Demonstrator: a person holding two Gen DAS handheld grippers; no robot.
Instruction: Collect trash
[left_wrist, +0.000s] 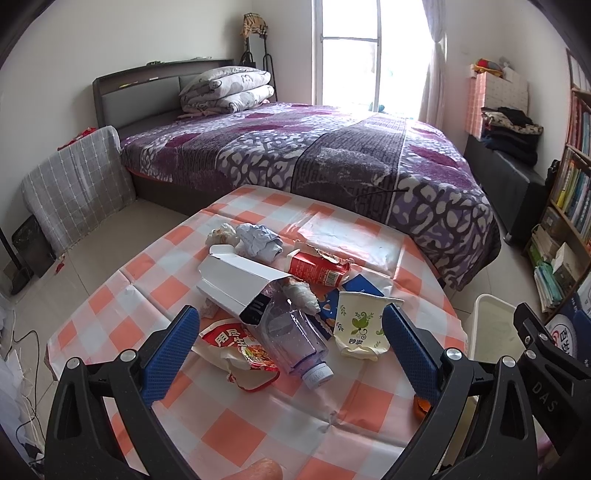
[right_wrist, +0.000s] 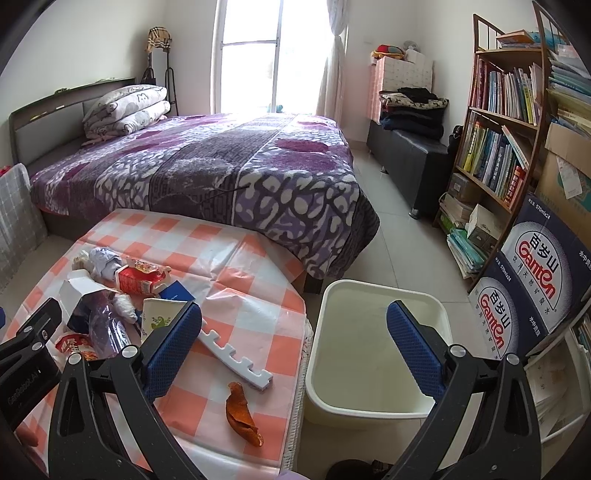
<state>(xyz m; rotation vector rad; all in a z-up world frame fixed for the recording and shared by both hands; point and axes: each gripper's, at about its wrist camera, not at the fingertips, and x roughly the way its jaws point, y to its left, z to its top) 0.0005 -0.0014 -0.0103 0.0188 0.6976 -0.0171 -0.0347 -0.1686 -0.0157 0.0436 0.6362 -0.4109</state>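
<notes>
Bottle (left_wrist: 295, 339) lies on table (left_wrist: 229, 435), cap prob. toward cam; both grippers' fingers (left_wrist: 173, 354) wide open, empty.

A bed (right_wrist: 207, 173) under a purple and grey patterned blanket (left_wrist: 332, 155) stands beyond the worktop's far edge, with folded quilts (left_wrist: 229, 88) stacked at its dark headboard (left_wrist: 147, 79). Behind the bed a tall window (right_wrist: 251, 51) lets in bright light, and a pale curtain (right_wrist: 332, 62) hangs at its right. A wooden bookshelf (right_wrist: 506, 140) packed with books lines the right wall; two blue water cartons (right_wrist: 532, 288) sit stacked on the floor in front of it. A dark bench (right_wrist: 406, 162) carries folded clothes (right_wrist: 413, 107). The worktop wears an orange-and-white checked cloth (left_wrist: 236, 439).
</notes>
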